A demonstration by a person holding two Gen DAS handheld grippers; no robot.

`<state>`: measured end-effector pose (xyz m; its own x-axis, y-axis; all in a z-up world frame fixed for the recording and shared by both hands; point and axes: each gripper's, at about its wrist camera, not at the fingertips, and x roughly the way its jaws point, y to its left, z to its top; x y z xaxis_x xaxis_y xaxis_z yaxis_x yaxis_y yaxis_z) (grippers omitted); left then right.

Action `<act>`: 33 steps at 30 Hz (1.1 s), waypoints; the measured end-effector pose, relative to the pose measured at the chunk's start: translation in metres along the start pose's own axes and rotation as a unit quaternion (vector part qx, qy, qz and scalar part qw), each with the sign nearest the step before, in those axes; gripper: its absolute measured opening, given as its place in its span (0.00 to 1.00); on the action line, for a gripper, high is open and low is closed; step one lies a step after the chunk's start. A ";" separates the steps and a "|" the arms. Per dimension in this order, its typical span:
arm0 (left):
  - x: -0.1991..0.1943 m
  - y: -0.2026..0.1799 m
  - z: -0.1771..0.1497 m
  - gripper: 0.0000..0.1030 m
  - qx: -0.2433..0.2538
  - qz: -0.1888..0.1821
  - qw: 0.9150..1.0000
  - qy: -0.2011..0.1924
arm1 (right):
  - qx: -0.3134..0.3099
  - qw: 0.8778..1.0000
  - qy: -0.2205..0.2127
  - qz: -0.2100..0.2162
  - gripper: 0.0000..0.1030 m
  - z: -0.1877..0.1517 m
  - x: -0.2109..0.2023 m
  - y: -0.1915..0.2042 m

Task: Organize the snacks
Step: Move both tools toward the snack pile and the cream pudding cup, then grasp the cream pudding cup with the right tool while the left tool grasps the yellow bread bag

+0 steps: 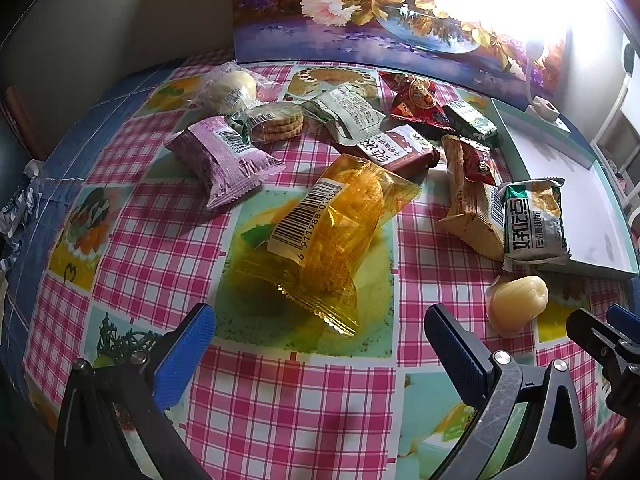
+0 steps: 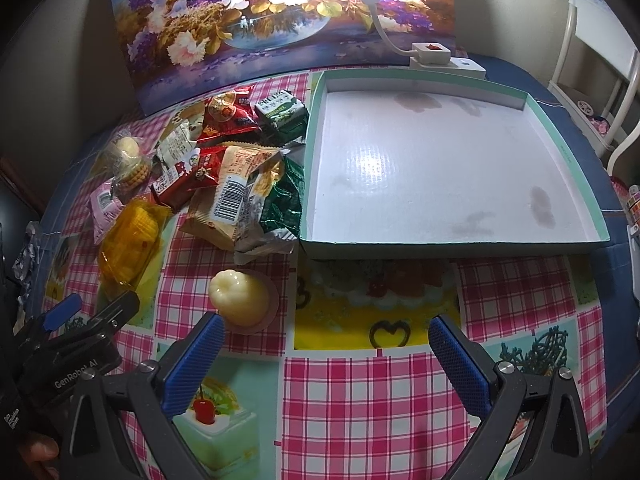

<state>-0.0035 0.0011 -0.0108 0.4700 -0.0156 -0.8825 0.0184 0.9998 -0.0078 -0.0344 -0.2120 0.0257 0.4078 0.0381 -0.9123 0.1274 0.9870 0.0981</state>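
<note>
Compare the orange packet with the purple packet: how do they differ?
The orange packet is see-through, its contents visible; the purple packet is opaque. The orange one lies nearer the left gripper, the purple one farther back. Both are sealed, barcoded, and outside the tray.

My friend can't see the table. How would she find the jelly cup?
Start at the big shallow box on the checked tablecloth. Off its near left corner, apart from the snack pile, sits the jelly cup. It is the only smooth, pale-yellow dome; its neighbours are crinkly wrappers.
</note>
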 end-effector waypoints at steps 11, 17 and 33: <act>0.000 0.001 0.000 1.00 -0.002 -0.008 1.000 0.000 | -0.007 1.000 0.003 0.000 1.00 0.001 0.004 0.004; 0.004 0.003 0.001 1.00 -0.005 -0.017 1.000 0.006 | -0.014 1.000 0.007 0.002 1.00 0.001 0.008 0.007; 0.023 0.010 0.021 1.00 0.050 -0.009 0.999 0.005 | -0.073 0.997 0.020 0.021 0.99 0.006 0.037 0.033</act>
<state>0.0260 0.0108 -0.0215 0.4595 -0.0319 -0.8876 0.1148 0.9931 0.0237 -0.0102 -0.1794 -0.0023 0.3739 0.0832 -0.9237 -0.0230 0.9965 0.0805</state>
